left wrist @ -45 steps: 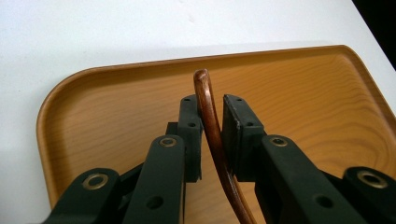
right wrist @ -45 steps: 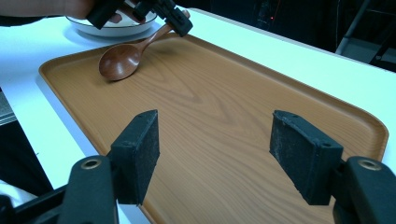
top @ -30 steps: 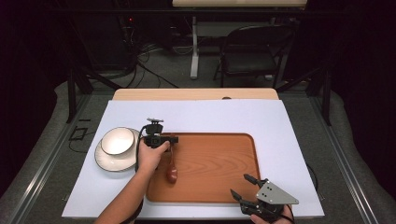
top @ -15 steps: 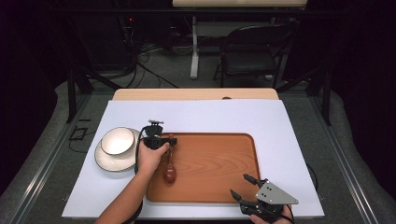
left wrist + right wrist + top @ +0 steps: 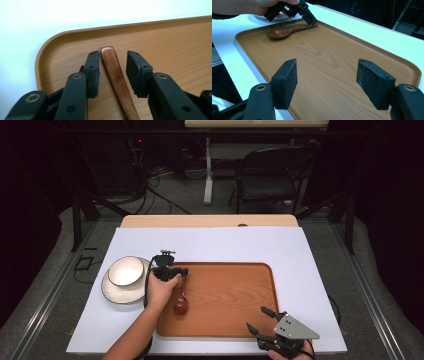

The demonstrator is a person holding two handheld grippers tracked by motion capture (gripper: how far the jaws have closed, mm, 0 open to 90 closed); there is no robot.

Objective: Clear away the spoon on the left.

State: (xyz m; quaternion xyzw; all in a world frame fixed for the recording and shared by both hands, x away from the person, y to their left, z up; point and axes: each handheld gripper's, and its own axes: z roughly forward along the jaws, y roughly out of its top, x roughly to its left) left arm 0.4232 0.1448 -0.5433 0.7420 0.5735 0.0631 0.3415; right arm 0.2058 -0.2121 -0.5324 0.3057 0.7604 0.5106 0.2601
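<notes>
A dark wooden spoon (image 5: 181,306) lies on the left part of the wooden tray (image 5: 235,295), its handle pointing to the tray's far left corner. My left gripper (image 5: 179,272) points down over the handle end. In the left gripper view the spoon handle (image 5: 116,75) lies on the tray (image 5: 175,50) between the jaws of my left gripper (image 5: 113,60), which have just been opening; the pads stand off it, so it is open. My right gripper (image 5: 255,317) hovers open at the tray's near right edge, nothing between its pads (image 5: 287,80).
A white bowl (image 5: 125,271) sits on a white saucer (image 5: 114,292) left of the tray, close to my left hand. Tray and dishes rest on a white mat (image 5: 300,255) covering the table. A folding chair (image 5: 265,175) stands beyond the far edge.
Both hands keep their places, and the spoon stays on the tray's left side under the left gripper.
</notes>
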